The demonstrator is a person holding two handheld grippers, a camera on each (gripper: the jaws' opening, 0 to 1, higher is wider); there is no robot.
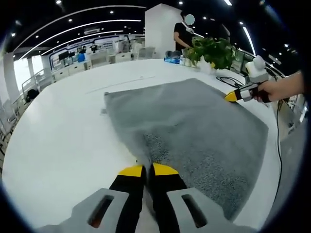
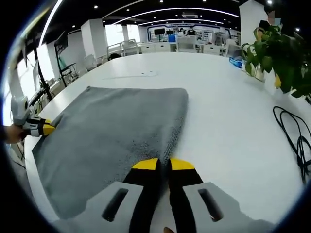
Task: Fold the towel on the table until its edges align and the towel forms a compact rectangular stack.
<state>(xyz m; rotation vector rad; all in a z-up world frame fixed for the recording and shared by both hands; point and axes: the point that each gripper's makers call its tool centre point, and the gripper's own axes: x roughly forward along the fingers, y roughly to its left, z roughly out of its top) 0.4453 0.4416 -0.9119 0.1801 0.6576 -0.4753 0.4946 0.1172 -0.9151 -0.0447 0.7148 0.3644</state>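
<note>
**Towel pinched at two corners on the white bench**

Towel (image 1: 194,126) of grey terry lies spread on the white bench (image 1: 63,131), one layer thick as far as can be seen, its surface slightly rumpled.

In the left gripper view, nearest the camera, the left gripper (image 1: 148,169) has its yellow-tipped black jaws clenched together on the near corner of the towel, where the cloth gathers into a small ridge. Across the towel, at its far right corner, the right gripper (image 1: 232,96) is held in a person's hand (image 1: 277,90), its yellow tips touching the cloth edge.

In the right gripper view, the right gripper's jaws are likewise clenched on the towel's edge at the near corner, the fabric bunching just above the tips. At the left edge of that view the left gripper sits at the towel's opposite corner.

Beyond the towel, a black cable (image 2: 291,133) loops on the bench, and a potted green plant (image 1: 214,51) stands near the far edge. Farther off, a person in dark clothes stands beside a white pillar (image 1: 160,29).
</note>
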